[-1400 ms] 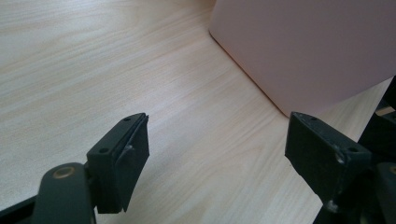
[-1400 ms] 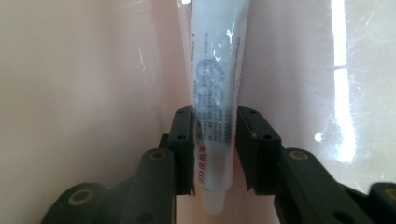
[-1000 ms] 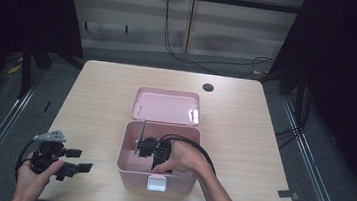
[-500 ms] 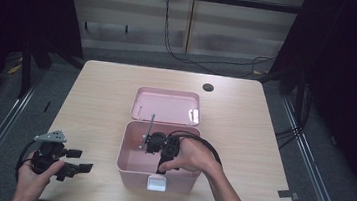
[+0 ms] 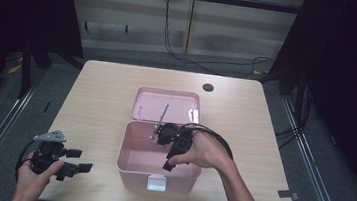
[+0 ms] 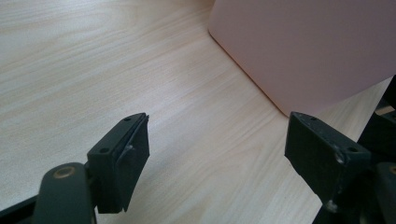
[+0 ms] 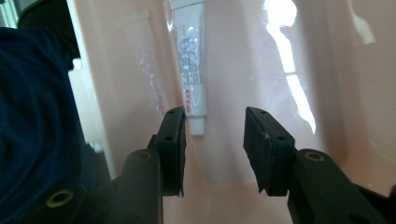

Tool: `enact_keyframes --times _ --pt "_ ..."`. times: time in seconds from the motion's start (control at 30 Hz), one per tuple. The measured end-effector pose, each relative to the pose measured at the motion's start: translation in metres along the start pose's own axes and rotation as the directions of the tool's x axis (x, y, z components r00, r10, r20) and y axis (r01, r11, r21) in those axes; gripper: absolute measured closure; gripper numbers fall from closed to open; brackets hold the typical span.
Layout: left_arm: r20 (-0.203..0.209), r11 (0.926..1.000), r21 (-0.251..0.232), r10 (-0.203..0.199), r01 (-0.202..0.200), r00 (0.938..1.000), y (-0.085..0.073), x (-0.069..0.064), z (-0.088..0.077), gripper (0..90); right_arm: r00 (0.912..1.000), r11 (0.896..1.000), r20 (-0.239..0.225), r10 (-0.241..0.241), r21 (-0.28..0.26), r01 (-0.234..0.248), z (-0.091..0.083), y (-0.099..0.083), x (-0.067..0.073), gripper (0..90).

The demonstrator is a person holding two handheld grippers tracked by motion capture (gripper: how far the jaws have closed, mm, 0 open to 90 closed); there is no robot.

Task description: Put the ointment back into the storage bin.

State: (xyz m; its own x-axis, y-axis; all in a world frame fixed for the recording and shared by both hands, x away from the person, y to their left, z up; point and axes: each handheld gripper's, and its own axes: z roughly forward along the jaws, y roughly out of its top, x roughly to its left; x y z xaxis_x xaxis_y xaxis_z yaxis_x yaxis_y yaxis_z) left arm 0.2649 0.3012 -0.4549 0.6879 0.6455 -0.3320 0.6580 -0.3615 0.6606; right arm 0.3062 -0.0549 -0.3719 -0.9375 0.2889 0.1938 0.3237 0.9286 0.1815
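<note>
Nearest to us, our left gripper (image 5: 73, 160) rests at the front left corner of the table (image 5: 102, 87), jaws spread wide and empty, just beside the outer wall of the pink box (image 6: 303, 46). A little farther in, our right gripper (image 5: 174, 148) reaches down into the open box (image 5: 132, 161), its jaws (image 7: 212, 144) parted narrowly with nothing between them. Just past its left jaw lies a small white tube (image 7: 191, 65) on the box floor. Beyond, the lid (image 5: 166, 104) lies flat behind the box. We judge that the box is already opened, while the tube is not yet grasped, whether it is being fetched or was just released.
</note>
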Motion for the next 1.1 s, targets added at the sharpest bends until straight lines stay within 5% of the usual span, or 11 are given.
enact_keyframes --times 1.1 --pt "-0.006 1.0000 0.005 0.001 -0.001 1.0000 0.000 0.000 0.001 21.8 0.9900 0.993 0.103 0.096 -0.082 -0.088 -0.064 -0.063 0.002 57.3"
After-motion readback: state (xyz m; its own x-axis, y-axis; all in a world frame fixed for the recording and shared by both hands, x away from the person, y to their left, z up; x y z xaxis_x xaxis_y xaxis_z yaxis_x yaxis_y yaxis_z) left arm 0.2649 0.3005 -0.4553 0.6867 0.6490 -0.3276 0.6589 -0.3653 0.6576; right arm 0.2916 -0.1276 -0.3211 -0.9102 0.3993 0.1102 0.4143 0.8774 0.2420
